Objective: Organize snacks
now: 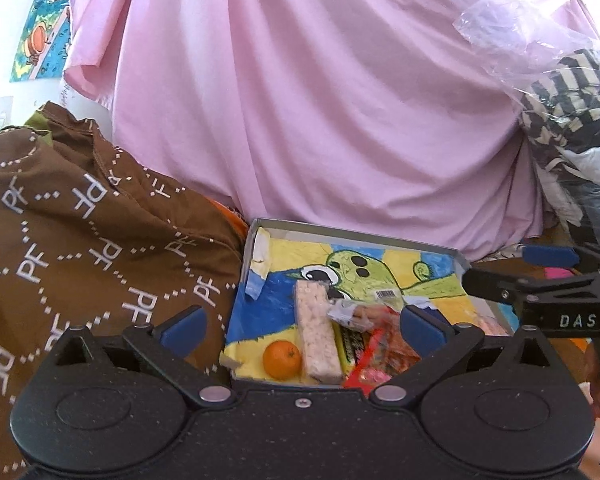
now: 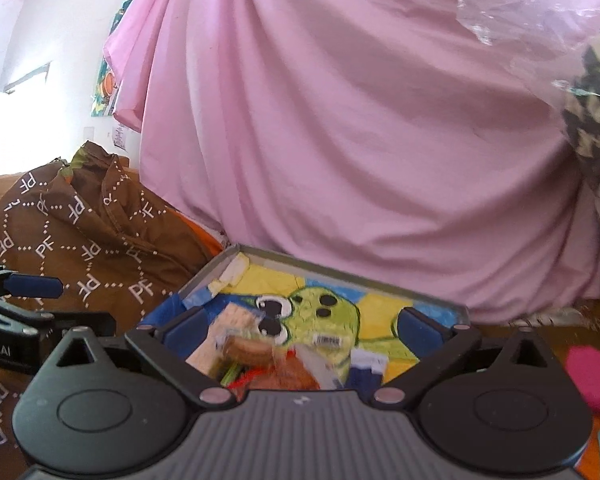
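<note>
Both grippers, left (image 1: 302,320) and right (image 2: 300,326), hover with fingers apart and empty over the tray (image 1: 364,236), where an orange (image 1: 282,360), rice bar (image 1: 316,340) and wrapped snacks (image 1: 380,344) already sit, apparently mostly gathered.

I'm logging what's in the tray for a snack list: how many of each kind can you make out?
Orange: 1
Pale rice bar: 1
Clear-wrapped biscuit pack: 1
Red packets: at least 1; the heap is too jumbled to split
Total in the tray: at least 4
</note>
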`<state>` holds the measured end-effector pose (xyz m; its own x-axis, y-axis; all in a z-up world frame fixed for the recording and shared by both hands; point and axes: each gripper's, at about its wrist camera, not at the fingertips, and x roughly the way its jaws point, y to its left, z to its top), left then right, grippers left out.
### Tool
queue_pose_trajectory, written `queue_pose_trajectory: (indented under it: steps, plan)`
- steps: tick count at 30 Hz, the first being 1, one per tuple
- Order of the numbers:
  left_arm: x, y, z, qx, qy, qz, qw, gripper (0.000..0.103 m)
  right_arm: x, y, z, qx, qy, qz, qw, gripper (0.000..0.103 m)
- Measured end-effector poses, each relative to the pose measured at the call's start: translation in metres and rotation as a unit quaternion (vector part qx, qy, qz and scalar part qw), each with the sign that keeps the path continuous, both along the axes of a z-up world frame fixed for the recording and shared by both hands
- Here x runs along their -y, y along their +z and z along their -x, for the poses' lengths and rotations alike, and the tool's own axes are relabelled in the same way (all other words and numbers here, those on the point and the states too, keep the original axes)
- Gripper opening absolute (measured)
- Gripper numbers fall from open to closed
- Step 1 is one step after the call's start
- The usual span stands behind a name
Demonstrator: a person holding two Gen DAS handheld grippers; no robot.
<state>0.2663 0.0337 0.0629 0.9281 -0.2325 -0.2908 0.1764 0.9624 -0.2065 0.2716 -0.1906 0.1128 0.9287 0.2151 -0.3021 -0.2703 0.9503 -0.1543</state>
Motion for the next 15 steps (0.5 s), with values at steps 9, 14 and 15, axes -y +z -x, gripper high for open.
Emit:
queue_pose_trajectory:
  steps: [9,14,15]
  plan:
    - [0.002,0.000,0.052,-0.013,0.013,0.004,0.9998,0.102,0.018,-0.003,0.057,-0.011,-0.035,-0.016,0.999,0.103]
    - [0.002,-0.006,0.083,-0.029,0.028,0.014,0.9991,0.102,0.024,-0.007,0.090,-0.018,-0.054,-0.032,0.998,0.103]
    - [0.003,-0.008,0.089,-0.030,0.030,0.014,0.9990,0.102,0.025,-0.008,0.096,-0.020,-0.055,-0.034,0.998,0.103]
